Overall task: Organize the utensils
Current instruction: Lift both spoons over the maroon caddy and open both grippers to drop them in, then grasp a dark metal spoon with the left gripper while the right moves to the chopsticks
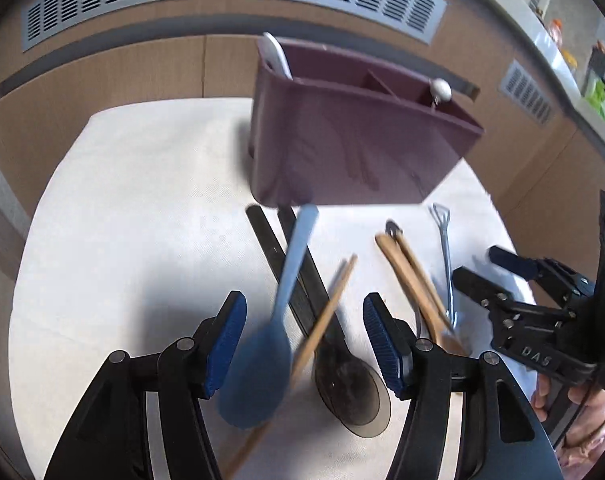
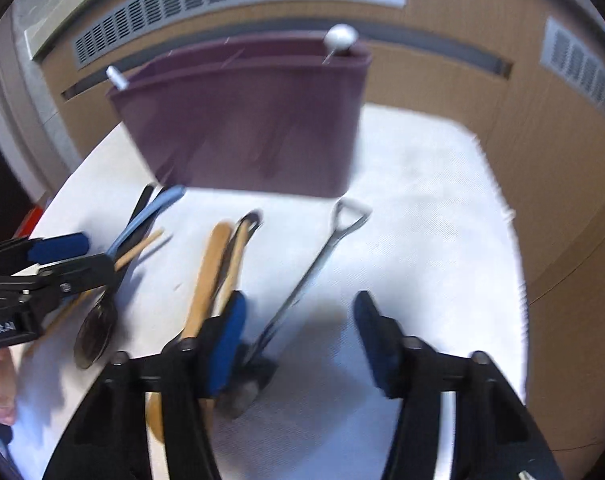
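Left gripper point(image 1: 304, 340) half open, empty, straddling light-blue plastic spoon point(image 1: 276, 332): light, stiff, slippery; take mid-handle. Right gripper point(image 2: 298, 344) parted, empty, metal scoop point(image 2: 302, 284) between pads

Open white cloth point(image 1: 114, 208) to the left of the maroon caddy point(image 1: 342, 148), clear to the table's edge. Open cloth again at far right point(image 2: 434, 220), past the metal utensil with the loop handle point(image 2: 314, 260). Front centre crowded: blue spoon point(image 1: 278, 320), dark spoon point(image 1: 342, 376), thin wooden stick point(image 1: 326, 316) crossed between the spread fingers of the left gripper point(image 1: 304, 344). Just beside, two wooden handles point(image 2: 214, 272) side by side, touching the right gripper point(image 2: 298, 340) at its left finger. Narrow bare lane between stick and wooden handles. Caddy blocking the back, a white utensil point(image 1: 276, 56) and a white knob point(image 1: 441, 89) rising above its rim. Wood panelling point(image 1: 102, 68) close behind.
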`<state>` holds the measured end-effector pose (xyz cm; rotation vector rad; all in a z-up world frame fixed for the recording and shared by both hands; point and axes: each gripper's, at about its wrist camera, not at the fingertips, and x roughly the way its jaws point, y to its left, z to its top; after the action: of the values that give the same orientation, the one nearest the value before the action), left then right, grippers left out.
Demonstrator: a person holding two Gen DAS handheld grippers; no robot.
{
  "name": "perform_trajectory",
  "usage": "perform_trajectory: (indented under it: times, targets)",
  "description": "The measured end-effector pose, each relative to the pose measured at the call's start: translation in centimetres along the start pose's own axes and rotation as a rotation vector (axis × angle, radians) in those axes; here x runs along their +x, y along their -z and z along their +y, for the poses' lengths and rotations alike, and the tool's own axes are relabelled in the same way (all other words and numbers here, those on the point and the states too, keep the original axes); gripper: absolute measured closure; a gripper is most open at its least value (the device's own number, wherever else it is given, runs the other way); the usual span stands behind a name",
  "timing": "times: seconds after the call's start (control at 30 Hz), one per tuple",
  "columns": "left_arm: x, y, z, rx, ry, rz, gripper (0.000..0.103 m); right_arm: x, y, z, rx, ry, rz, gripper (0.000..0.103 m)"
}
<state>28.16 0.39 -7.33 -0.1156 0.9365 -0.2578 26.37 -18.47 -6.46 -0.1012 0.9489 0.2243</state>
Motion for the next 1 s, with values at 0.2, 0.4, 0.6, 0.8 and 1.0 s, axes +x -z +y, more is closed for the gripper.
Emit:
perform_trajectory:
  times: [0.2, 0.4, 0.6, 0.8, 1.0]
  targets:
    - [0.8, 1.0, -1.2, 0.038, 0.013, 0.034, 0.042, 0.0, 1.0, 0.8, -0.037, -0.022, 0.01, 0.08]
    - [0.6, 2.1, -1.7, 0.077, 0.01, 0.062, 0.042, -1.1, 2.4, 1.1, -0.068, -0.08, 0.034, 0.089]
    - [-0.6, 3.0, -1.3, 0.081, 0.035, 0.069, 0.042, -2.4, 4.1, 1.1, -0.097, -0.136, 0.078, 0.089]
    - [-1.6, 3.4, -0.7, 0.053, 0.128, 0.092, 0.042, -3.6, 5.3, 0.4, -0.102, -0.084, 0.065, 0.077]
    - [-2.2, 2.6, 0.1, 0.05, 0.08, 0.058, 0.042, -5.0, 5.2, -0.2, -0.124, 0.062, -0.045, 0.024]
